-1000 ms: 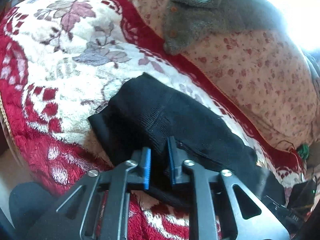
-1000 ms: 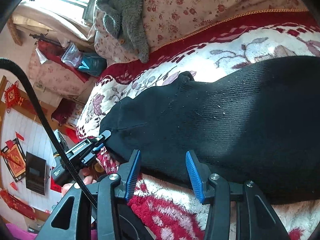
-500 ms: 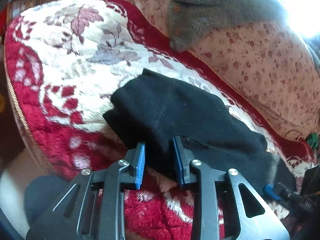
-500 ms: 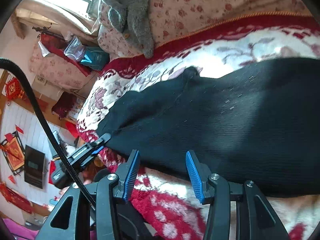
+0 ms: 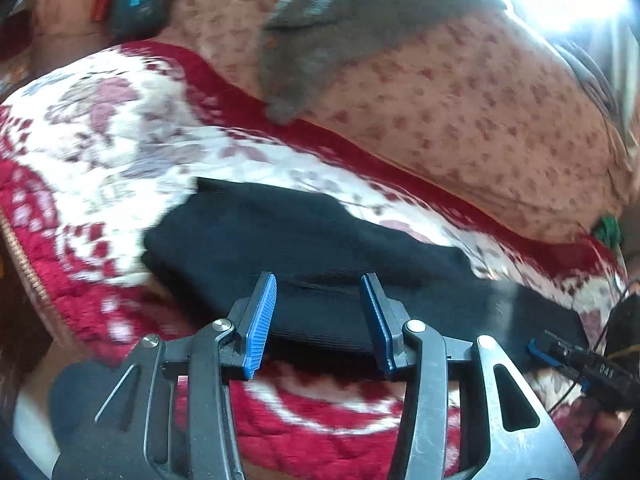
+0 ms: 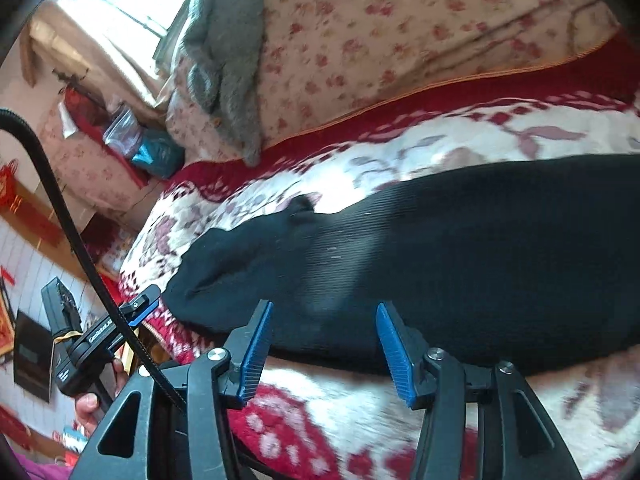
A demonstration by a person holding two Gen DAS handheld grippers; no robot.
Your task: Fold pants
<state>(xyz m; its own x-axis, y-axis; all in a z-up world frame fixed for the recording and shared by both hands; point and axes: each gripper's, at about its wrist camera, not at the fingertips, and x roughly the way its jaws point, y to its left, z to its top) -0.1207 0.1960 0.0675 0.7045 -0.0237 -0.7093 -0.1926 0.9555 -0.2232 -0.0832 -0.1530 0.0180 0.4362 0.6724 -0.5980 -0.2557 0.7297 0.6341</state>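
Note:
The black pants (image 5: 304,256) lie folded in a long band on a red and white floral blanket (image 5: 100,140). My left gripper (image 5: 318,320) is open, its blue pads just in front of the near edge of the pants and holding nothing. In the right wrist view the pants (image 6: 440,260) stretch to the right. My right gripper (image 6: 324,344) is open at their near edge, empty. The left gripper also shows at the left of the right wrist view (image 6: 144,304).
A grey knit garment (image 5: 360,24) lies on a floral cushion (image 5: 480,120) behind the blanket. The blanket's front edge (image 5: 24,264) drops off at left. The right gripper's tip (image 5: 536,350) shows at the right edge. Clutter and a wall (image 6: 36,280) are beyond the bed.
My left gripper has opened, let go of the pants and pulled back a little. The pants now lie flat. My right gripper stays open and has shifted slightly.

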